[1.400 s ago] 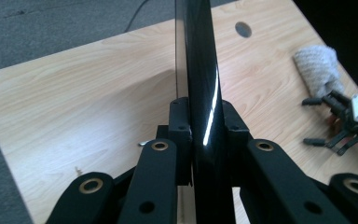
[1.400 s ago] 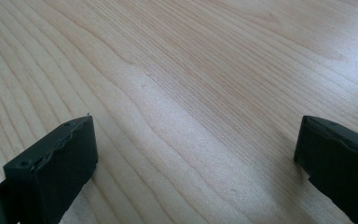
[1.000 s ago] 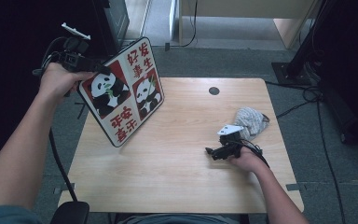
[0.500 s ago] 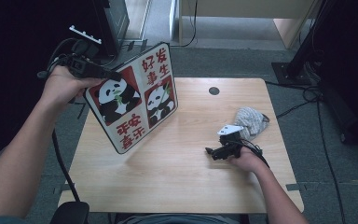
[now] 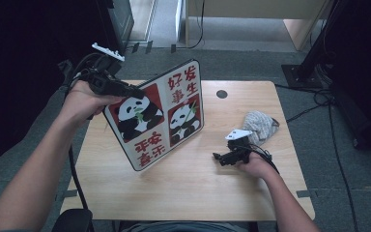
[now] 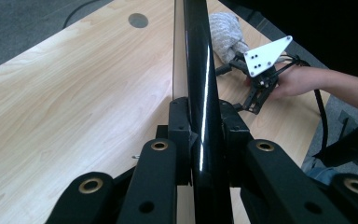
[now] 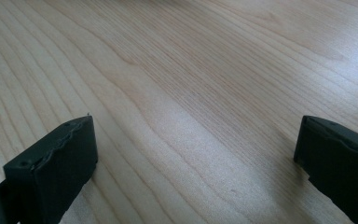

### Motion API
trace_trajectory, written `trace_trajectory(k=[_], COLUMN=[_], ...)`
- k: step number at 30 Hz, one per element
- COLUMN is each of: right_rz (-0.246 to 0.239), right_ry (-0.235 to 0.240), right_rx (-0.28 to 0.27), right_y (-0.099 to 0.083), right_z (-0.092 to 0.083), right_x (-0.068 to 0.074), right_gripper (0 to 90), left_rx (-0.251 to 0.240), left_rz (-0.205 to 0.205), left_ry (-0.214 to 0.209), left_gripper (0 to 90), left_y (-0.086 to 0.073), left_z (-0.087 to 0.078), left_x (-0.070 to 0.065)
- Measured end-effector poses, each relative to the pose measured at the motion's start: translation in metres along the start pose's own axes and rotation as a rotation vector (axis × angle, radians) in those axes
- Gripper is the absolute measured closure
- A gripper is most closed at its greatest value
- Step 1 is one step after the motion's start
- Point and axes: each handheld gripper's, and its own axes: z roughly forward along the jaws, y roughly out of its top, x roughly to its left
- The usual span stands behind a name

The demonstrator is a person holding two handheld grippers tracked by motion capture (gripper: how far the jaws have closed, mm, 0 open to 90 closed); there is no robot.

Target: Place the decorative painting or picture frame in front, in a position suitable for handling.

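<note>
Light wooden table (image 5: 183,193) over grey carpet. Nearest, right gripper (image 5: 221,157) resting low on the wood, jaws spread wide, nothing between. Farther left, left gripper (image 5: 134,93) clamped on the top edge of the panda board (image 5: 162,116), tilted, bottom corner on the table. Beyond, grey cloth (image 5: 261,125).

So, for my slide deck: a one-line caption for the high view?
Left gripper holds a panda board tilted over the table; right gripper rests open.
</note>
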Motion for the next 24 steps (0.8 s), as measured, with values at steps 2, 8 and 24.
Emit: trace_trajectory(k=[2,8,24], right_rz=[-0.001,-0.001,-0.002], right_ry=[-0.002,0.000,-0.002], right_rx=[0.000,0.000,0.001], right_y=[0.000,0.000,0.000], right_z=[0.000,0.000,0.000], right_x=[0.000,0.000,0.000], right_gripper=[0.0,0.0,0.0], left_rx=[-0.004,-0.007,-0.028], left_rz=[0.005,0.004,-0.039], left_ry=[-0.001,-0.011,-0.031], left_gripper=[79.7,79.7,79.5], left_y=[-0.001,-0.005,0.001], left_z=[0.006,0.017,0.034], left_x=[-0.002,-0.006,-0.010])
